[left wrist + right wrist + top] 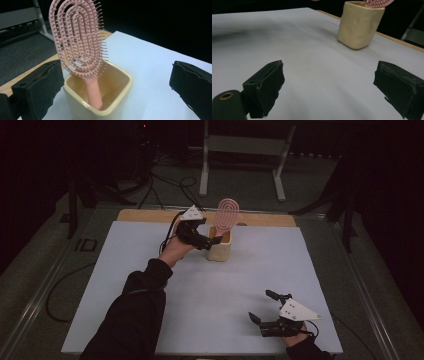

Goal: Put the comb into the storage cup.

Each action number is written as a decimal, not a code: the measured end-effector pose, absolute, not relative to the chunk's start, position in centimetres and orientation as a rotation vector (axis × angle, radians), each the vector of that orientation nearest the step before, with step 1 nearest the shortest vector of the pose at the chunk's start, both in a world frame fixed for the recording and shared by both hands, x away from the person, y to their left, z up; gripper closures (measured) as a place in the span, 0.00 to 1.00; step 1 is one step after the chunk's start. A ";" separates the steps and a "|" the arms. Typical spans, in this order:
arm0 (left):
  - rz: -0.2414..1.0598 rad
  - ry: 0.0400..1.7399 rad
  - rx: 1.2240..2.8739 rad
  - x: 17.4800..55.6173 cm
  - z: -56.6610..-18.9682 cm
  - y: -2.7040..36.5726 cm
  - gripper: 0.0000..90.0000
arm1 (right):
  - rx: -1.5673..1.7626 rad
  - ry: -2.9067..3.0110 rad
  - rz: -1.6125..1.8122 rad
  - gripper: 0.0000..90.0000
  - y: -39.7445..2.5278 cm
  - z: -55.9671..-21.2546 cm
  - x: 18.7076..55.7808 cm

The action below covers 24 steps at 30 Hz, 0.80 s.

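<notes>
Work in hand: I read this as standing the pink oval plastic hairbrush with open looped ribs [226,215] in the cream square ceramic cup [220,248].

Brush: it stands handle-down inside the cup, its head rising above the rim and leaning a little; in the left gripper view the handle [95,93] goes down to the cup's floor near one wall.

Cup: toward the far side of the white sheet covering the table [150,270], just short of the bare wooden strip [270,220] along the far edge; upright, dimpled sides visible in the right gripper view [359,26].

Left gripper [210,241]: I have it beside the cup's left wall, jaws spread wide, holding nothing. One pad [40,90] sits close against the cup's outer corner; I cannot tell whether it touches. The other is well off to the right, clear of the cup.

Right gripper [264,309]: near right corner of the sheet, well apart from the cup, jaws wide apart and empty, idle above the sheet.

Done, as I judge it: the brush is already in the cup and released.

Left: draw the left gripper back without knocking the cup or catching the bristles.

Risk: the tall brush head makes the cup top-heavy; a nudge could tip it.
</notes>
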State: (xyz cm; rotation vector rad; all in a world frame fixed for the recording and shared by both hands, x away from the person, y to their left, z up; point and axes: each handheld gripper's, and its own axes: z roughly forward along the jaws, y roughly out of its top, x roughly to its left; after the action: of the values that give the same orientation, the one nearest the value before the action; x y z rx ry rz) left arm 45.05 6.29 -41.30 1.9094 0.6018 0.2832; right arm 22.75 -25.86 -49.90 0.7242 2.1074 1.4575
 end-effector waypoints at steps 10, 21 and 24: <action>0.280 0.592 1.919 43.6 -40.8 8.0 0.00 | 0.717 2.108 1.461 0.09 -25.8 -49.9 22.9; 0.286 0.585 1.937 42.0 -40.7 10.1 0.00 | 0.711 2.111 1.458 0.09 -25.7 -49.9 22.9; 0.286 0.585 1.942 41.6 -40.8 10.6 0.00 | 0.713 2.112 1.459 0.09 -25.6 -49.9 22.9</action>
State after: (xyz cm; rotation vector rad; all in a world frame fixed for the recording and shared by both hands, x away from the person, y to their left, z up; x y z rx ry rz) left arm 41.61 10.63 -40.76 1.9420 0.5848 0.2857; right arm 22.90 -25.61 -49.90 0.7129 2.1116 1.4589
